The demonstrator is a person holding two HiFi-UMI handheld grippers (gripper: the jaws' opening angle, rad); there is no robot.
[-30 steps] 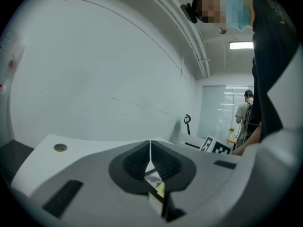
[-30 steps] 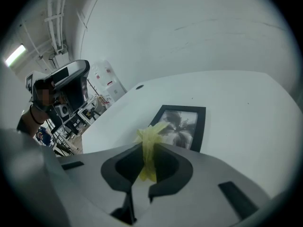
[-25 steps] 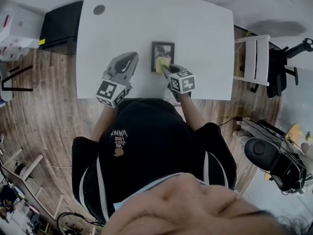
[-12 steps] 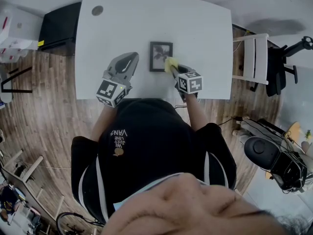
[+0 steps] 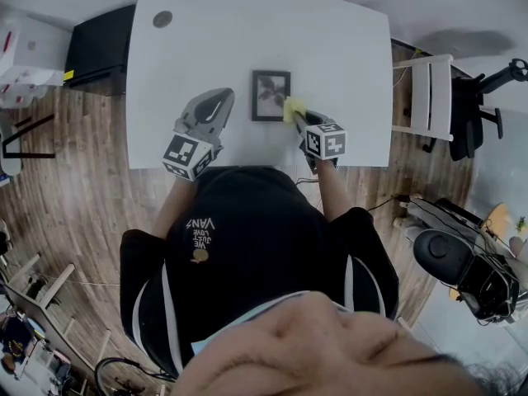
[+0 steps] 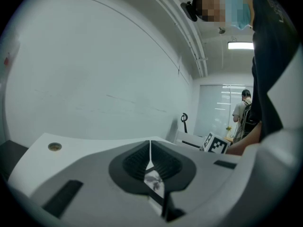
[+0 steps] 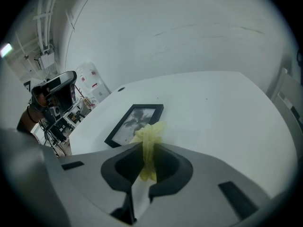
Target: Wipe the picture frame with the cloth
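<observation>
A small black picture frame (image 5: 271, 95) with a dark plant print lies flat on the white table (image 5: 247, 48); the right gripper view shows the frame (image 7: 135, 123) just beyond the jaws. My right gripper (image 5: 297, 115) is shut on a yellow cloth (image 5: 292, 108), which hangs at the frame's right edge. That cloth (image 7: 148, 143) sticks out from between the closed jaws. My left gripper (image 5: 216, 104) rests to the left of the frame, jaws together with nothing in them, and its own view shows the left gripper (image 6: 150, 162) pointing over the table.
A round grommet (image 5: 162, 19) sits at the table's far left corner. A white chair (image 5: 431, 97) stands right of the table, a black cabinet (image 5: 99, 48) left of it. An office chair (image 5: 462, 271) is at the right.
My right gripper has slid the cloth rightward off the frame's face to its right edge. The left gripper has stayed put.
</observation>
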